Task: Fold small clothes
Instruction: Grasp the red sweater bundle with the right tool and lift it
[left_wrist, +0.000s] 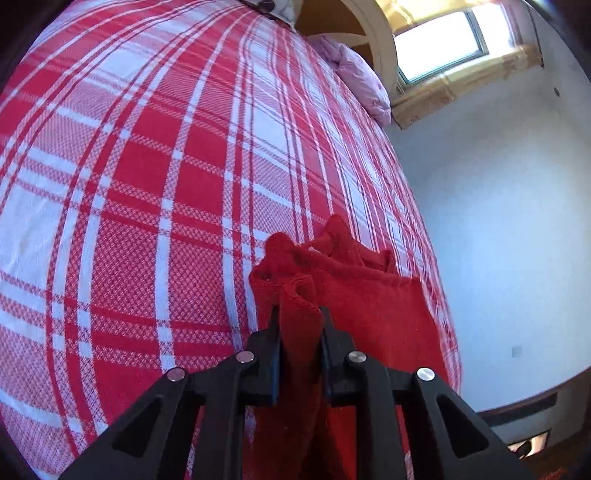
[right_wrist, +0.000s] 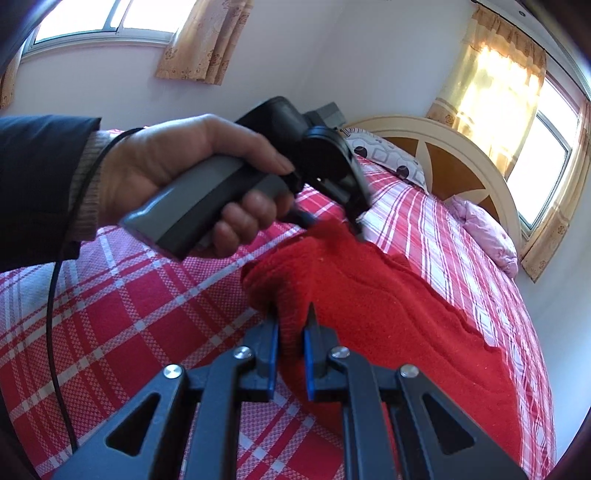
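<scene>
Presently both grippers have hold of one red garment (right_wrist: 388, 295) over a bed (left_wrist: 147, 184) with a red-and-white check cover.

Left gripper (left_wrist: 299, 314): jaws narrow, clamped on a bunched edge of the cloth, which runs down between the fingers and hangs below them. In the right wrist view the same tool appears at the far edge of the garment, gripped by the person's left hand (right_wrist: 177, 177), with a cable trailing from the wrist.

Right gripper (right_wrist: 293, 314): jaws narrow, pinching a thick fold at the garment's near left corner.

Garment: a soft, fleecy red knit, seemingly a small sweater; the type cannot be confirmed. It lies toward the right side of the bed, partly lifted at the two held points and draped between them. The surface is rumpled, with a raised ridge across the middle and folds gathered at the far end. Edges are not squared.

Step in hand, by judgement: the piece is gripped at two points on its left side, either to spread it flat or to carry one edge over for a fold. The task looks to be at an early stage, since no tidy fold is evident.

Next move calls for both grips moving together, keeping the cloth taut between them, then laying the held edge down evenly before release. Uneven travel would probably leave the bunching in place.

Also noted: headboard (right_wrist: 454, 166), pillows at the far end.
</scene>
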